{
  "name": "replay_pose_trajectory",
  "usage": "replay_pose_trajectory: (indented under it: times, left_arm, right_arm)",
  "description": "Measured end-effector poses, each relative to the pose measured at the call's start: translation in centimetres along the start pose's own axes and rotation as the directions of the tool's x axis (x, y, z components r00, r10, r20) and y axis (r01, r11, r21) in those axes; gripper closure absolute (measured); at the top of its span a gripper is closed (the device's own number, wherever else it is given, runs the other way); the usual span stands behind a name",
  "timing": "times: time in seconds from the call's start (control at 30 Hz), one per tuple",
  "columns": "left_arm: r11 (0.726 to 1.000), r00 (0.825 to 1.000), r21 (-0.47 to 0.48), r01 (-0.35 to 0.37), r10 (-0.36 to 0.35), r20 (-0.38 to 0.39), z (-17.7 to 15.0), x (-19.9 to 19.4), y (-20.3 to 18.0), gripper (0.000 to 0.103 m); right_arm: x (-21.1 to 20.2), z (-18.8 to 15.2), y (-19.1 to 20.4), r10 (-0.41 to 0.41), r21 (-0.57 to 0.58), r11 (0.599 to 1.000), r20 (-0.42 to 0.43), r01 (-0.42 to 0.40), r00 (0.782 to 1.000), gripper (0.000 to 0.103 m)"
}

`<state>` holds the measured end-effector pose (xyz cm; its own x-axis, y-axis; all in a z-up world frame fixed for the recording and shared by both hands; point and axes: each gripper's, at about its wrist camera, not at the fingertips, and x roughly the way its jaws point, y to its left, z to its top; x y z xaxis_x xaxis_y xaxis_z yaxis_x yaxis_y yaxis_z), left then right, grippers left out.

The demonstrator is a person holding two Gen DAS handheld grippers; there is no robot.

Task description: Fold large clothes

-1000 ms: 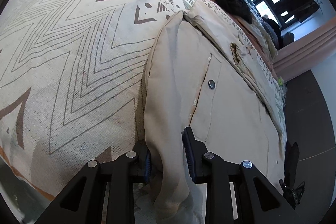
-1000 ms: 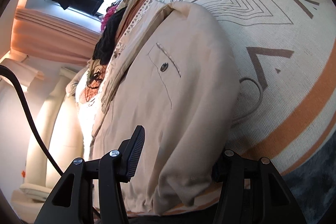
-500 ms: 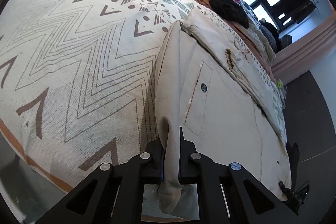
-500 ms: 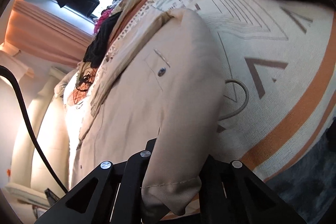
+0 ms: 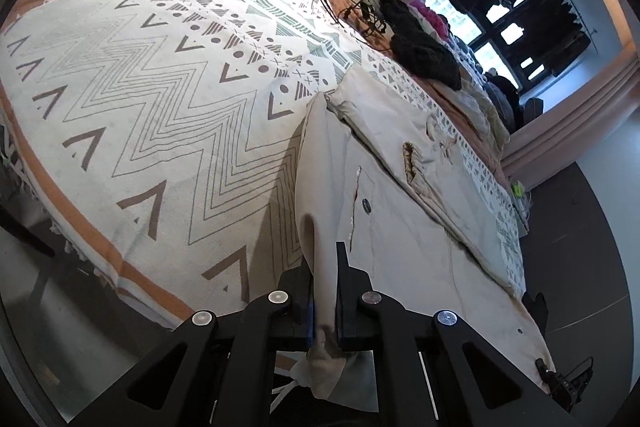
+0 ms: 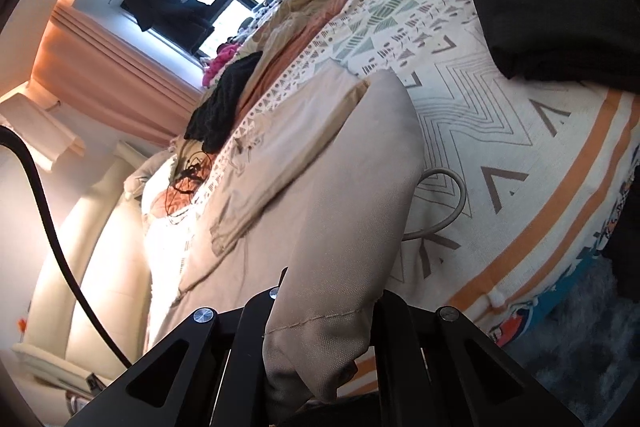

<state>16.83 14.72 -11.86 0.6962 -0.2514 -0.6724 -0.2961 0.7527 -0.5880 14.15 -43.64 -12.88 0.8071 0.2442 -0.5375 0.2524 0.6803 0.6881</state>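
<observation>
A pair of beige trousers [image 5: 400,211] lies on a patterned bedspread [image 5: 160,87], near the bed's foot edge. My left gripper [image 5: 325,291] is shut on one corner of the trousers' near edge, and the cloth rises in a ridge from the bed into the jaws. My right gripper [image 6: 328,311] is shut on the other corner of the trousers [image 6: 340,187], which drape over and hide the fingertips. A back pocket with a dark button [image 5: 366,205] shows in the left wrist view.
A pile of clothes with a black knit garment [image 5: 420,43] and wire hangers [image 5: 352,7] lies along the bed's far side by the window. A dark folded garment [image 6: 560,7] sits on the bed. A grey cord [image 6: 448,203] loops beside the trousers.
Both grippers went from open around the trouser edge to shut on it. They have since lifted and pulled back, raising the near edge off the bed.
</observation>
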Motion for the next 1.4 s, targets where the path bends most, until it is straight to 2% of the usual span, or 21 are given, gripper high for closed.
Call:
replay_pose_trajectory:
  times: [0.5, 0.73, 0.9, 1.07, 1.4]
  left_arm:
    - [0.998, 0.994, -0.01, 0.065, -0.064, 0.094, -0.9, -9.5, 0.3, 0.097]
    - [0.996, 0.988, -0.002, 0.09, -0.089, 0.126, -1.6, -12.6, 0.0, 0.097]
    - [0.996, 0.987, 0.006, 0.094, -0.094, 0.129, -1.8, -13.1, -0.2, 0.097]
    - [0.996, 0.988, -0.007, 0.093, -0.091, 0.122, -1.5, -12.9, -0.4, 0.097]
    - [0.998, 0.99, 0.004, 0.063, -0.063, 0.123, 3.2, -10.0, -3.7, 0.097]
  right_arm:
    - [-7.7, -0.7, 4.7, 0.07, -0.055, 0.996, 0.086, -0.065, 0.994, 0.095]
    - [-11.0, -1.5, 6.0, 0.069, -0.063, 0.996, 0.116, -0.062, 0.991, 0.095]
    - [-12.4, -2.0, 6.0, 0.065, -0.058, 0.997, 0.13, -0.058, 0.989, 0.095]
    - [-12.1, -1.9, 5.6, 0.052, -0.046, 0.998, 0.126, -0.047, 0.991, 0.095]
    - [-9.3, 0.7, 7.0, 0.012, -0.03, 1.0, 0.12, -0.008, 0.993, 0.095]
